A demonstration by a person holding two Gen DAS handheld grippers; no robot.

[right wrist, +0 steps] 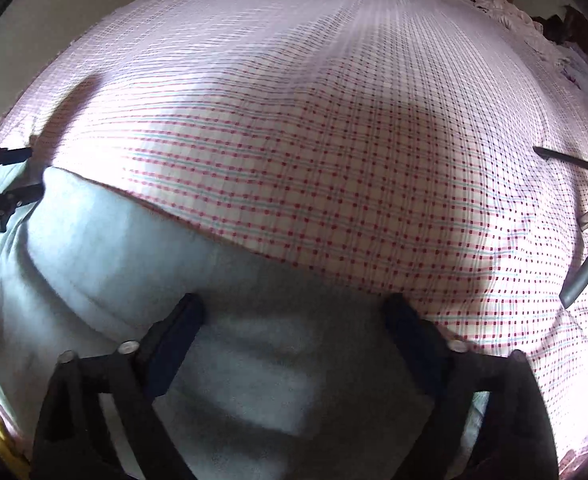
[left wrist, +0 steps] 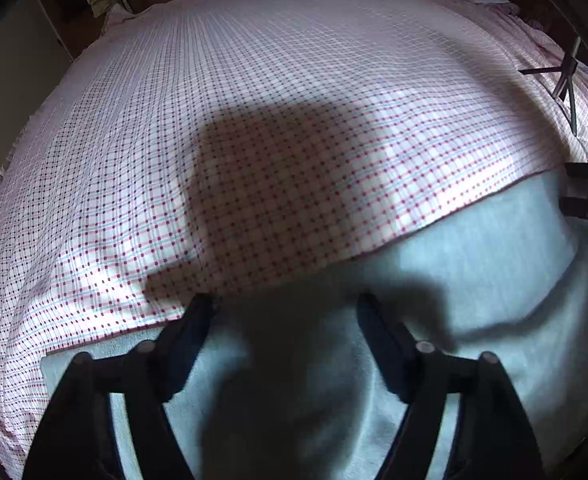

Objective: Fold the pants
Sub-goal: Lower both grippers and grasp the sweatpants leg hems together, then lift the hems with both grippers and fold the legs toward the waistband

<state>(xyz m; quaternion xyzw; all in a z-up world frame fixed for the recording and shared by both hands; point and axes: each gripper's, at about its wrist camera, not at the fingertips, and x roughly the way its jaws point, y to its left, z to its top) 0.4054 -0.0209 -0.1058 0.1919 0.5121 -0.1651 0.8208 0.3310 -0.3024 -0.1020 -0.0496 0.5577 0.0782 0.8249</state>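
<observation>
The left tongs (left wrist: 286, 304) stand partly open, their 2 black fingers (left wrist: 192, 332) spread over the light blue-grey pants (left wrist: 473, 264). Fabric lies in the gap between the fingers, but whether the tips press into it I cannot tell; nothing is pinched. The right tongs (right wrist: 295, 306) stand about as wide, likewise poised over the same pants (right wrist: 106, 240), with cloth beneath the gap and no visible grip. The pants lie flat on a bed covered by a checked sheet (left wrist: 254, 100) in pink, red and pale blue, filling the 6 o'clock part of both views. In the left wrist view the right tongs show at 3 o'clock; in the right wrist view the left tongs appear at 9 o'clock.
</observation>
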